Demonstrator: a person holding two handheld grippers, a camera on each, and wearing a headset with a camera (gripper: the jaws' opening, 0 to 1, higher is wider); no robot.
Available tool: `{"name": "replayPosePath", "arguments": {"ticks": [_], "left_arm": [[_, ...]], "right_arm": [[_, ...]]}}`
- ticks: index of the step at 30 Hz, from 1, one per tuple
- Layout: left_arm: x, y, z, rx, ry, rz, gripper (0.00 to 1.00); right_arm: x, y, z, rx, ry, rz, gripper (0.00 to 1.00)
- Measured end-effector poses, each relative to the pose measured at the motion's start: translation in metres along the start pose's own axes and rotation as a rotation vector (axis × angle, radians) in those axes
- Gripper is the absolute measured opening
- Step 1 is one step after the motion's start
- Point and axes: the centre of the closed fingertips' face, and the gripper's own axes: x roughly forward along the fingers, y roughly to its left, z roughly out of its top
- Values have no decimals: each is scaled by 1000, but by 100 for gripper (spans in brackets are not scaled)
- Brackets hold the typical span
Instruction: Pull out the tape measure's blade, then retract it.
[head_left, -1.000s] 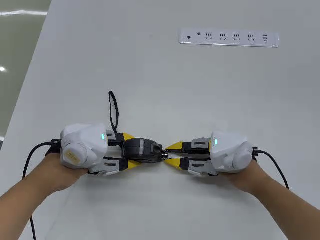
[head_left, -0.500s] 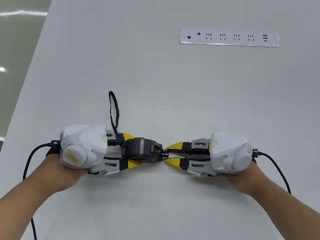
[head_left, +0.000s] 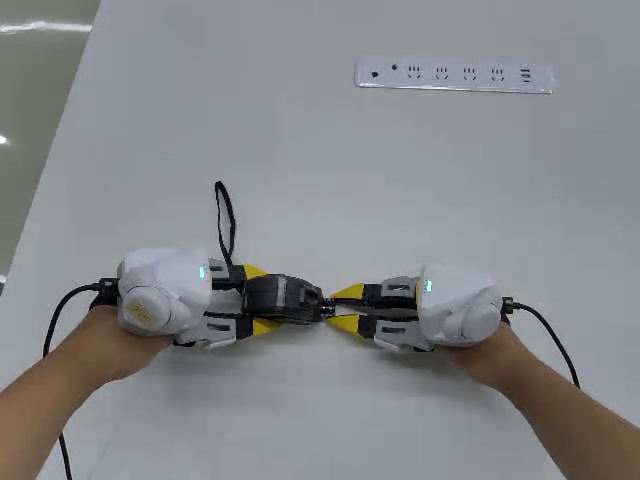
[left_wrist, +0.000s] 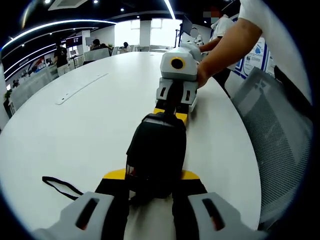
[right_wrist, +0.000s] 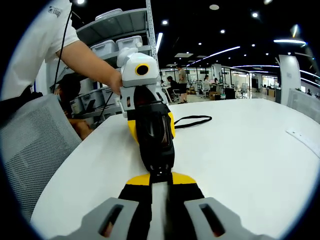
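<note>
Nothing has moved: left tongs (head_left: 262, 299) clamp the tape measure (head_left: 285, 298) (unextended), right tongs (head_left: 337, 308) pinch its blade tip (right_wrist: 159, 174).

Tape measure (head_left: 285, 298) btwn L tongs (head_left: 262, 299), R tongs (head_left: 333, 308); strip (head_left: 453, 77) behind.

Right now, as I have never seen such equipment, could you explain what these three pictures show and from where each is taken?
No robot here: a person holds a two-jaw gripper in each hand at a white table. The head view looks down from a headset; the other two come from cameras on the grippers. The left gripper clamps the body of a black tape measure; the right gripper pinches its front end. A black strap trails from it, and a power strip lies farther away.
</note>
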Motion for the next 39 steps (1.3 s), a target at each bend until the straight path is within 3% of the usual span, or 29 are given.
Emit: {"name": "replayPosePath", "arguments": {"ticks": [39], "left_arm": [[0,-2,5,-4,-7,-5,29]], "right_arm": [[-34,-1,-12,37,2,-32,10]]}}
